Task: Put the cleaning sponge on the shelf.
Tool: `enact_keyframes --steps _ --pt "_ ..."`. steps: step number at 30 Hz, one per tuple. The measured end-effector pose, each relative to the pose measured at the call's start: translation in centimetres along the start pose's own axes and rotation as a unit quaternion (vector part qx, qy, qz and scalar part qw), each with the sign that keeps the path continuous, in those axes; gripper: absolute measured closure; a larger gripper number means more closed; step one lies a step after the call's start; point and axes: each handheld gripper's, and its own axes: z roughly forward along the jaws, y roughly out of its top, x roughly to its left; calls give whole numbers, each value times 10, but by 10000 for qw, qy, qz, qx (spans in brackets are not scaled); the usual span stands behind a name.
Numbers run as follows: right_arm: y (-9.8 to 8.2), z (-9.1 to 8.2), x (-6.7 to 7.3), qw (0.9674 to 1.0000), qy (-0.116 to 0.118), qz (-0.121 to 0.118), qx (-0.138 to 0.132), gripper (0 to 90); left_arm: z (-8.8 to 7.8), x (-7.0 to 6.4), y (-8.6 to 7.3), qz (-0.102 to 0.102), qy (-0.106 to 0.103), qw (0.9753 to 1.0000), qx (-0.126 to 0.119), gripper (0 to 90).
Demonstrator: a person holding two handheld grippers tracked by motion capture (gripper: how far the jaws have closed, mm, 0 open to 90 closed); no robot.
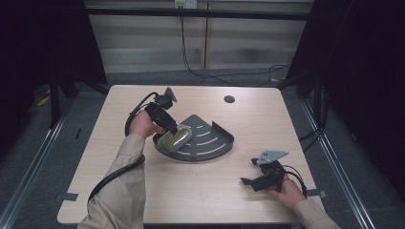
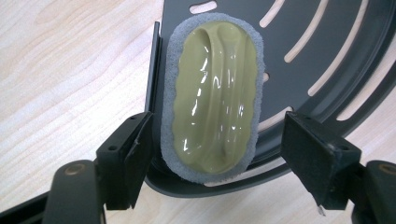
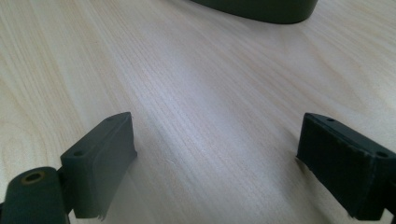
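An oval olive-green scrubber (image 1: 175,138) with a grey foam rim (image 2: 169,70) lies at the left end of a dark grey slotted corner tray (image 1: 215,143) in the middle of the table. My left gripper (image 1: 177,130) points down over it. In the left gripper view the scrubber (image 2: 212,93) sits between the jaws of the left gripper (image 2: 217,154). The left pad is close against the foam and the right pad stands clear, so the gripper is open. My right gripper (image 1: 248,171) rests near the table's front right, open, with bare wood between its jaws (image 3: 217,140).
The tray's slotted floor (image 2: 327,46) has a raised wall along its straight sides, and its curved rim (image 3: 261,9) lies ahead of the right gripper. A round cable hole (image 1: 229,99) sits at the table's back. Black cables trail across the floor behind.
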Motion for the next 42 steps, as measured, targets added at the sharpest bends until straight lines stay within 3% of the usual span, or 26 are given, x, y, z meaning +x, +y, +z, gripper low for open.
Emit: enact_keyframes --steps 15,42 --pt "0 0 0 10000 1 1 0 106 -9 4 -20 -59 91 9998 -138 195" --pt "0 0 0 10000 19 11 24 106 -16 11 -71 -102 -57 9993 -365 189"
